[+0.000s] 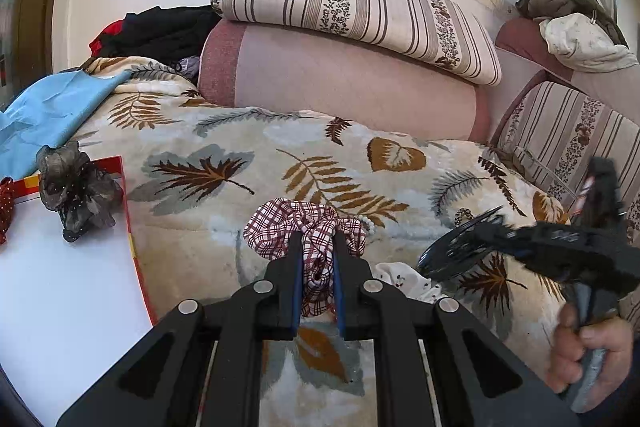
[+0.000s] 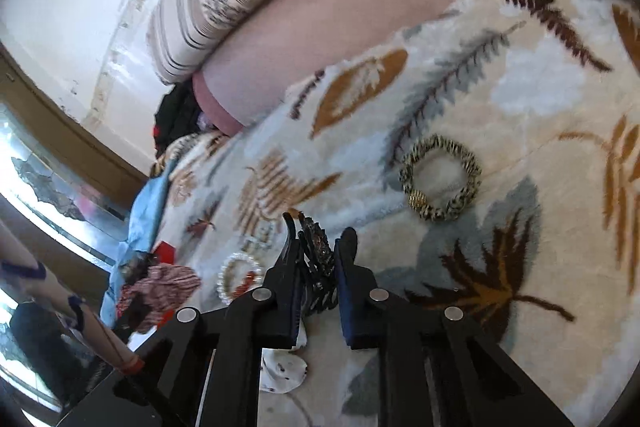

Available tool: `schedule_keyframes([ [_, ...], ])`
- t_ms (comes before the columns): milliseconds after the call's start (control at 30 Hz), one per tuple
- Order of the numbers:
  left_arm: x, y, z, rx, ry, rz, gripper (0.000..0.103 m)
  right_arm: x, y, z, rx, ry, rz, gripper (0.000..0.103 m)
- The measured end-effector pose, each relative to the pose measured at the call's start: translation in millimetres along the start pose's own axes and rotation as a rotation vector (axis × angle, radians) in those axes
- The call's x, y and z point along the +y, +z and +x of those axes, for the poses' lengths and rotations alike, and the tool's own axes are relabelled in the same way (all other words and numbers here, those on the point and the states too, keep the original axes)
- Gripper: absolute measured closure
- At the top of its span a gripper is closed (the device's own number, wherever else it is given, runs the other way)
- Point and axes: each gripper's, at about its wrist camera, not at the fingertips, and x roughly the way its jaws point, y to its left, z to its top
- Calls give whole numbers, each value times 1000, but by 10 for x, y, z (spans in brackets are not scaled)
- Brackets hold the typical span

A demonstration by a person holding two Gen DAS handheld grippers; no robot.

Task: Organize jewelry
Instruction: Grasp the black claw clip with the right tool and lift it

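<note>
Meanwhile left gripper (image 1: 316,267) clenched plaid scrunchie (image 1: 308,227); right gripper (image 2: 318,267) grasped black hair clip (image 2: 318,259); leopard bracelet (image 2: 440,179) lay near on blanket (image 2: 540,87).

The right tool (image 2: 318,259) grips a black toothed hair claw (image 2: 318,263) above the leaf-patterned fleece blanket (image 2: 520,87); a leopard-print hair tie ring (image 2: 440,183) lies near.

No text, number or brand can be read in either view. In the left wrist view the right gripper (image 1: 460,247) carries some small pale marks on its black body, but motion blur makes them illegible. The red-edged white box (image 1: 72,287) shows yellow and red blocks on its border, without letters that can be made out. The blanket (image 1: 248,131) and the striped cushion (image 1: 352,7) have only leaf and flower patterns.
</note>
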Motion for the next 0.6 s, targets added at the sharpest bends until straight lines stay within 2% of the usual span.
schedule_keyframes([
  [167, -2, 2, 24, -4, 3, 6, 91, 111, 14, -352, 9, 25, -37, 86],
  [367, -19, -6, 16, -8, -2, 7, 90, 254, -172, -619, 152, -56, -242, 86],
  [467, -46, -27, 17, -10, -5, 14, 90, 213, -291, -575, 204, -102, -290, 86],
  [600, -75, -53, -1, -16, 2, 32, 90, 218, -358, -367, 201, -153, -308, 84],
])
